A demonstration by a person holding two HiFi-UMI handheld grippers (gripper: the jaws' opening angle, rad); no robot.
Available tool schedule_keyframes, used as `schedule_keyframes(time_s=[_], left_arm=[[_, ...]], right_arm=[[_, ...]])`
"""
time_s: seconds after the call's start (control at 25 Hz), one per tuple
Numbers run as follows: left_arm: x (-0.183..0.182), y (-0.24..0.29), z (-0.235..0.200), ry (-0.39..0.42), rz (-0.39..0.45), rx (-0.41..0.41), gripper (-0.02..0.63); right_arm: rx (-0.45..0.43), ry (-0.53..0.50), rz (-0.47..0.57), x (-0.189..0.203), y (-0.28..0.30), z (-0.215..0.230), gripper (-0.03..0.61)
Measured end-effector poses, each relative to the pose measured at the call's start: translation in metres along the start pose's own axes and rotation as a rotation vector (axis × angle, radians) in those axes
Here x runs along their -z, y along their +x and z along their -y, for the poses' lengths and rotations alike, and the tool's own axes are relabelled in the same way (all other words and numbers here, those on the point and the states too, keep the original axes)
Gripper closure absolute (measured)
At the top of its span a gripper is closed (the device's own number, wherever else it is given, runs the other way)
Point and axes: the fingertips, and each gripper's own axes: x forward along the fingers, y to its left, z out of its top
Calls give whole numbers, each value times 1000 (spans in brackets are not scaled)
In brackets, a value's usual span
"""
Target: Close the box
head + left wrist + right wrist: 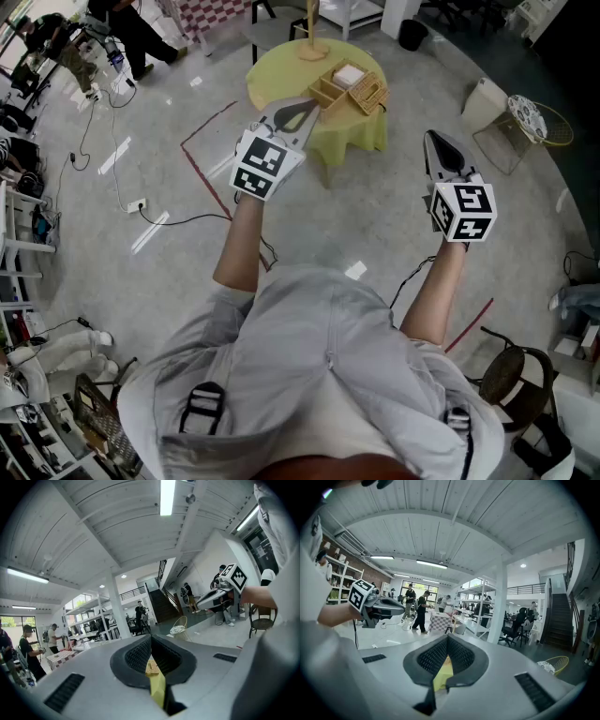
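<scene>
Bright, even light — ceiling strip lights [167, 498] glint off the polished floor [112, 159]; gripper views bend fisheye, corners black.

Left gripper [309, 108], right gripper [433, 142] raised, yellow table [281, 80] ahead, box [367, 94] apparently open

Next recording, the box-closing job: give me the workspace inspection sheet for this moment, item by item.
Surface: round table under a yellow cloth, ahead of the person.
Job's things: wooden box on the table; it looks open, with something white inside, and is untouched.
Clutter: wooden post on a round base on the table.
Grippers: left gripper and right gripper are in the air, off the box, jaws together, nothing held.
Cables: black cable runs from a power strip on the floor.
Surroundings: red tape lines on the floor, a wire chair at right, people at far left.
</scene>
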Motion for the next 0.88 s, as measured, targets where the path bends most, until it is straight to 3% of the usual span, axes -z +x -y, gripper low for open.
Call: schedule_keyframes(time_s=[0.24, 0.44, 0.72, 0.88], left_arm=[[1, 6, 3, 11, -18, -7, 584], [4, 14, 14, 25, -43, -7, 584], [12, 21, 25, -8, -63, -20, 584], [23, 27, 18, -35, -75, -37, 584]], right_arm=[[-3, 37, 56, -3, 0, 12, 558], [-79, 76, 92, 0, -1, 17, 558], [-170, 77, 10, 22, 10, 18, 558], [-154, 39, -11, 33, 22, 26, 558]])
